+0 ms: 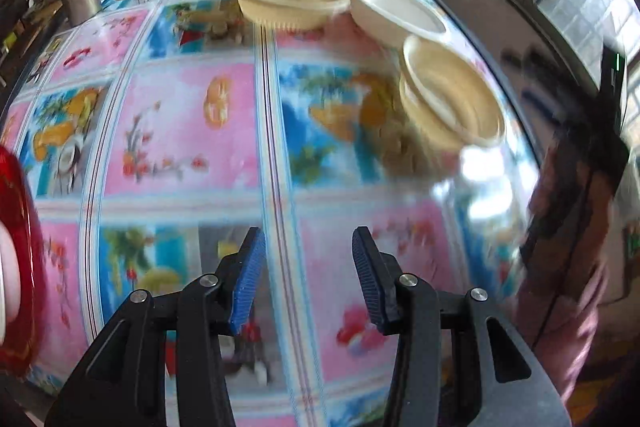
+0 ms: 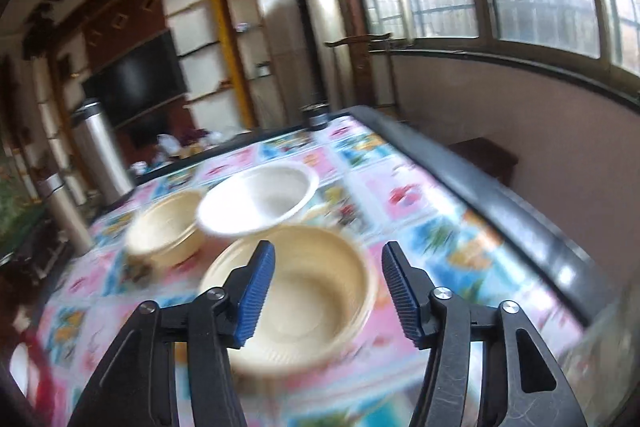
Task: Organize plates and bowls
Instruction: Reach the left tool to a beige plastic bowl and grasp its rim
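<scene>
While both tongs gape empty, the cream bowl (image 2: 312, 307) sits just beyond the right tongs (image 2: 328, 291).

Steel flask (image 2: 102, 151), television (image 2: 136, 83), patterned tablecloth (image 1: 192, 131)

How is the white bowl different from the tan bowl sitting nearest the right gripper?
The white bowl is white, while the nearest tan bowl is a pale tan. The white bowl lies farther off along the table; the tan bowl sits just beyond the right gripper, whose jaws stand open and empty. The white bowl looks shallower with a broad, flat rim; the tan bowl looks deeper. Both are round, upright and empty.
</scene>
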`<state>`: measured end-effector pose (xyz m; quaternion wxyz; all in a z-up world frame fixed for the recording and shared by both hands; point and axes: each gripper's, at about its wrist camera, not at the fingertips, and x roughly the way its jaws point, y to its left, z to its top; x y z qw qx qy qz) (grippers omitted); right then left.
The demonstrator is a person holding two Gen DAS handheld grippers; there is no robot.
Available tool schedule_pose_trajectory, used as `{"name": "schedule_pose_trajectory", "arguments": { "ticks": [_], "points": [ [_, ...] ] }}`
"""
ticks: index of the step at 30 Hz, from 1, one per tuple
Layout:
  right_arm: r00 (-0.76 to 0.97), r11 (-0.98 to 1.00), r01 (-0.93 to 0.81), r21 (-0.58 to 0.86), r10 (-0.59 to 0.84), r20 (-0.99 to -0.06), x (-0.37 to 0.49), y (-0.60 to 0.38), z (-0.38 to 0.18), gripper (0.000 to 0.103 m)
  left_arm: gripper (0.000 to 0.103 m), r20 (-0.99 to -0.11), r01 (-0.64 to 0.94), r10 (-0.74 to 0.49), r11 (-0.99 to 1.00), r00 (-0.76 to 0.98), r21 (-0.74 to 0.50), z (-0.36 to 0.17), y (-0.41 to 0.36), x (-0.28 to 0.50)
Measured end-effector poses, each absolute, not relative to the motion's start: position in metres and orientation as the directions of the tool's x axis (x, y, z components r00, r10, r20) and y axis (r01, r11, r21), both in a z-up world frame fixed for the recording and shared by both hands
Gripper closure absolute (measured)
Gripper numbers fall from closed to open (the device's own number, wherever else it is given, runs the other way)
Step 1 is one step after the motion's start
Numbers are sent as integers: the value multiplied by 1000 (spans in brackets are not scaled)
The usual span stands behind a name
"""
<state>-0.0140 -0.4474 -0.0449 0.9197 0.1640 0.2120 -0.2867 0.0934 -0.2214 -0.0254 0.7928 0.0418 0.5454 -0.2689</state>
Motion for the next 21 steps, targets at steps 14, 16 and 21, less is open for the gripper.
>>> {"name": "schedule_pose_trajectory", "arguments": {
  "ticks": [14, 16, 21],
  "points": [
    [745, 695, 590, 412, -271, -610, 5, -514, -71, 37, 56, -809, 356, -523, 834, 268, -422, -13, -291, 170],
    [749, 686, 587, 429, -260, -609, 5, -516, -72, 36, 55, -822, 357, -506, 842, 261, -405, -19, -305, 174],
    [753, 661, 578, 478, -207, -624, 9, -524, -78, 36, 55, -831, 351, -509, 838, 224, -418, -36, -324, 179]
  ]
}}
